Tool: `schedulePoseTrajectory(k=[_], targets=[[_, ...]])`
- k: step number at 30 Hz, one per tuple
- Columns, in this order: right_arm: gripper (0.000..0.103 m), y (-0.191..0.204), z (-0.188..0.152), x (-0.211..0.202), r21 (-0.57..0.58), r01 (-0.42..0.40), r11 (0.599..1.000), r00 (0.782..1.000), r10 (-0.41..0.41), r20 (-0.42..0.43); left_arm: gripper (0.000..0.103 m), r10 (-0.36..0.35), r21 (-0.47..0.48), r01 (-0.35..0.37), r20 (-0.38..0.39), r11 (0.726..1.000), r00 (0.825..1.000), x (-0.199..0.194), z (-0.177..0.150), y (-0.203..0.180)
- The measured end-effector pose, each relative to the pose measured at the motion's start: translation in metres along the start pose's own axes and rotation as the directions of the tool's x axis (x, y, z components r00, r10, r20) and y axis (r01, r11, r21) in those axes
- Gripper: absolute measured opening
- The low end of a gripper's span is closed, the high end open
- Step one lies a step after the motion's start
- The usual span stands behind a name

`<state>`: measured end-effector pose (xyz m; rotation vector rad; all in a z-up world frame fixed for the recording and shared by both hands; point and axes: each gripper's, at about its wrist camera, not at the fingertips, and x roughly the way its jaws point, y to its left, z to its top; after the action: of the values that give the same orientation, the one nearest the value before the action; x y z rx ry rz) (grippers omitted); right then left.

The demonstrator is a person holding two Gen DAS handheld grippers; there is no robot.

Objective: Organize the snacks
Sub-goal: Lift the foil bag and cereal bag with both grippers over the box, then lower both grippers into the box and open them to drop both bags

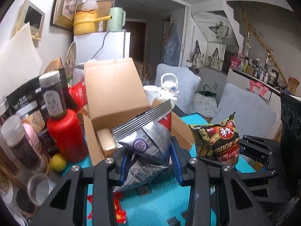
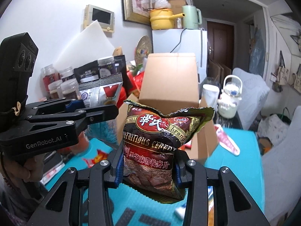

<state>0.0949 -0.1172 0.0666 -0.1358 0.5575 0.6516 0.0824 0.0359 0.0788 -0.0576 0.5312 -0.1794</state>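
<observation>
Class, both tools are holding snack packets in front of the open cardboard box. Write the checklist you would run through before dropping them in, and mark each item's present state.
1. Left tool clamped on the silver packet: ok.
2. Right tool clamped on the dark cereal packet: ok.
3. Cardboard box lid open: ok.
4. Free room inside the box: cannot tell; only a pale carton shows inside.
5. The two packets apart from each other: ok.
6. Packets above the box opening: not ok, both are short of it.

We count two held snack packets, one silver (image 1: 148,145) and one brown (image 2: 154,145), one cardboard box (image 2: 169,79), one red bottle (image 1: 64,135), one lemon (image 1: 58,162).
</observation>
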Motion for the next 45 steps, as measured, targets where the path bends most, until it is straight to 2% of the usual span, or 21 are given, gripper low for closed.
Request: schedulePoseTrajectory(k=[12,19,22,25,34,39,45], targets=[[0.04,-0.024,0.038,0.036,0.012,0.006,1.0,0.999,-0.006,0.038,0.038,-0.019,-0.032,0.021,0.06,0.999,0.998,0.038,0.036,0.017],[0.04,-0.036,0.057,0.071,0.016,-0.006,1.0,0.999,0.005,0.042,0.038,0.006,-0.091,0.0,0.066,0.996,0.998,0.072,0.051,0.038],[0.04,-0.042,0.062,0.088,0.017,0.001,1.0,1.0,-0.001,0.027,0.038,-0.003,-0.122,0.009,0.05,0.992,0.999,0.088,0.055,0.049],[0.04,-0.048,0.066,0.106,0.029,0.005,1.0,1.0,-0.006,0.02,0.038,0.025,-0.132,-0.021,0.032,0.991,0.999,0.102,0.057,0.056],[0.04,-0.068,0.069,0.158,0.066,-0.063,0.996,0.997,0.066,-0.05,0.038,0.054,-0.147,-0.061,-0.05,0.987,0.997,0.147,0.05,0.074],[0.04,-0.077,0.059,0.186,0.086,-0.039,0.996,0.99,0.05,-0.13,0.038,0.085,-0.13,-0.098,-0.101,0.987,0.991,0.167,0.043,0.077],[0.04,-0.08,0.05,0.204,0.096,-0.014,0.995,0.982,0.032,-0.187,0.038,0.125,-0.107,-0.143,-0.154,0.984,0.98,0.184,0.036,0.077]])
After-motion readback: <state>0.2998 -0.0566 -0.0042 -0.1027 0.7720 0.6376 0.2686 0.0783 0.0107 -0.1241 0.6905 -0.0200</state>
